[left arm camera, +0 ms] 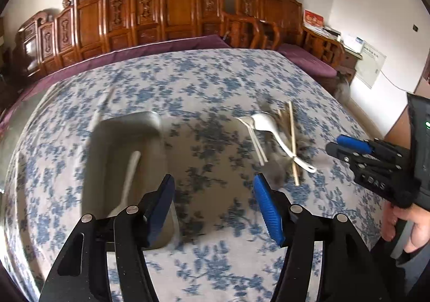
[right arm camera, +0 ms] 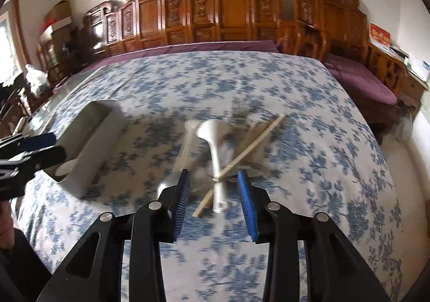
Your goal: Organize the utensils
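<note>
Both our tools, left tool (left arm camera: 213, 201) and right tool (right arm camera: 213, 201), stand open and empty above the blue-flowered table (left arm camera: 215, 81); one white plastic spoon (left arm camera: 126, 183) lies in the grey rectangular tray (left arm camera: 158, 124).

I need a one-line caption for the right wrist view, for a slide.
Right gripper, jaws open and empty, above a white spoon crossed by chopsticks on the floral cloth; beige tray at left.

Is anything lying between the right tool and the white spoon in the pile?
Yes. A wooden chopstick lies diagonally across the handle of the white spoon, right ahead of the open right tool. Nothing else visible stands between them; the tray sits off to the left.
</note>
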Available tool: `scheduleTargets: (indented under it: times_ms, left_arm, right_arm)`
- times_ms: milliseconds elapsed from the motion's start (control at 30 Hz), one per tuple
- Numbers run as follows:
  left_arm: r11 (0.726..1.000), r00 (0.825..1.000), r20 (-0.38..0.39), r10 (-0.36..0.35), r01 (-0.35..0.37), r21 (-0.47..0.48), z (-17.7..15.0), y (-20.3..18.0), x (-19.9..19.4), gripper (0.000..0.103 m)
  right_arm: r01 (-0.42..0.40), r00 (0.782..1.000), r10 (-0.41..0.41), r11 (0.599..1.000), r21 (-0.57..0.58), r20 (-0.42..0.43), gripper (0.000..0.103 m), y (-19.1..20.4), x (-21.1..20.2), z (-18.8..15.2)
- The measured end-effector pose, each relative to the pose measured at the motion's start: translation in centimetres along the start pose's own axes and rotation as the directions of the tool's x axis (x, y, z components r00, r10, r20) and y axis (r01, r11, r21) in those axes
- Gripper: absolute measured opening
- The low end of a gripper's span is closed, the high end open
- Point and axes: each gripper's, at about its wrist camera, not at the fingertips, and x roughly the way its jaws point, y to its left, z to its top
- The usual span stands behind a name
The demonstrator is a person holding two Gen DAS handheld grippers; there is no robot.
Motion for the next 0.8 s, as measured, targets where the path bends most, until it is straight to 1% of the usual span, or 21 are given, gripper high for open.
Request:
scheduleTargets:
  times_ms: [67, 200, 333, 433, 567, 633, 700, 800]
  left_arm:
    - [1.0, 1.0, -0.009, -0.008, 0.008, 0.004, 0.0, -0.5, 0.4, 0.059]
    - [1.0, 0.999, -0.035, -0.011, 0.011, 0.019, -0.4, -1.4, 1.6, 0.059]
    - [1.0, 0.999, -0.044, -0.01, 0.011, 0.025, -0.6, -1.9, 2.1, 0.059]
    - [1.0, 0.999, -0.047, -0.008, 0.009, 0.027, -0.7, -2.1, 2.3, 0.06]
    - [1.0, 0.998, -0.06, -0.004, 0.006, 0.027, -0.9, -2.3, 3.0, 0.06]
    - [0.999, 0.998, -0.066, 0.001, 0.001, 0.033, -1.0, -2.5, 3.3, 0.06]
    - [0.999, 0.997, -0.073, 0.006, -0.003, 0.041, -1.2, -2.7, 3.5, 0.06]
    - [0.999, 0.997, -0.082, 0.009, -0.005, 0.048, -1.3, -3.0, 3.9, 0.06]
  right_arm:
    - [0.004, 1.0, -0.004, 1.0, 0.018, -0.015, 0.041, -1.2, 0.9, -0.1]
    - [0.015, 0.999, -0.014, 1.0, 0.023, -0.039, 0.041, -2.3, 3.1, -0.2]
    - [-0.025, 0.997, 0.031, 0.996, 0.085, -0.068, 0.041, -3.6, 5.3, 0.1]
    - [-0.033, 0.997, 0.04, 0.994, 0.105, -0.07, 0.041, -4.0, 6.7, 0.9]
    - [-0.038, 0.998, 0.044, 0.993, 0.111, -0.048, 0.041, -4.2, 8.2, 2.5]
    - [-0.035, 0.998, 0.041, 0.993, 0.116, -0.055, 0.041, -4.3, 9.3, 2.9]
    - [-0.029, 0.997, 0.038, 0.993, 0.118, -0.073, 0.032, -4.5, 10.1, 3.0]
    - [-0.024, 0.995, 0.036, 0.992, 0.121, -0.094, 0.03, -4.6, 10.9, 2.9]
